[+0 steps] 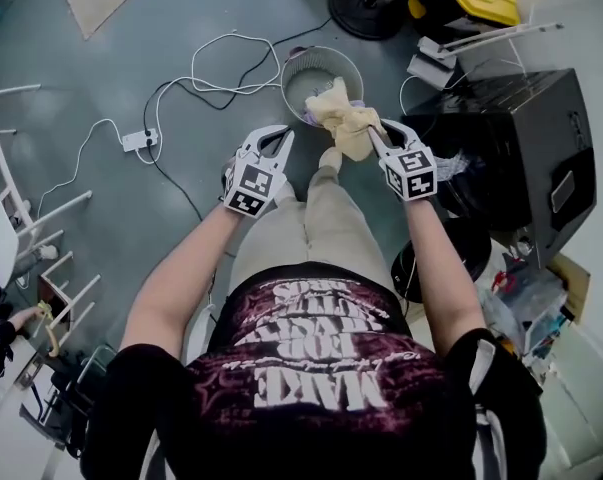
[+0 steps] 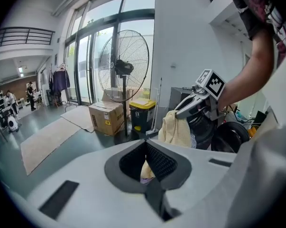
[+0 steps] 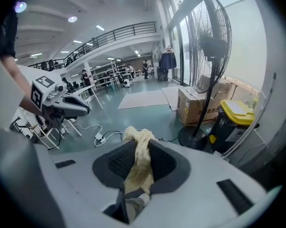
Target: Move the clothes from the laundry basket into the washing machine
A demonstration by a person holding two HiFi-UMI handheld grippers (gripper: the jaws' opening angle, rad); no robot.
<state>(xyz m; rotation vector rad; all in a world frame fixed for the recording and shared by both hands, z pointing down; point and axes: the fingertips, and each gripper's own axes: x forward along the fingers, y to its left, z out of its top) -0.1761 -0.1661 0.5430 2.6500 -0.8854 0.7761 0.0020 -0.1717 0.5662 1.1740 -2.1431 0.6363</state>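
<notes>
A cream cloth [image 1: 343, 118] hangs from my right gripper [image 1: 373, 130], which is shut on it just above the round pale laundry basket [image 1: 303, 68] on the floor. In the right gripper view the cloth [image 3: 142, 158] drapes out between the pads of that gripper [image 3: 133, 177]. My left gripper [image 1: 281, 138] is shut and empty, level with the right one and left of the cloth. Seen from the left gripper [image 2: 150, 177], the cloth [image 2: 178, 127] dangles under the right gripper [image 2: 192, 102]. A black boxy machine [image 1: 511, 138] stands to the right.
A power strip [image 1: 139, 140] with white and black cables lies on the floor left of the basket. A standing fan [image 2: 124, 68], a cardboard box [image 2: 105, 118] and a yellow-lidded bin [image 2: 143, 112] stand beyond. White racks [image 1: 11, 203] line the left side.
</notes>
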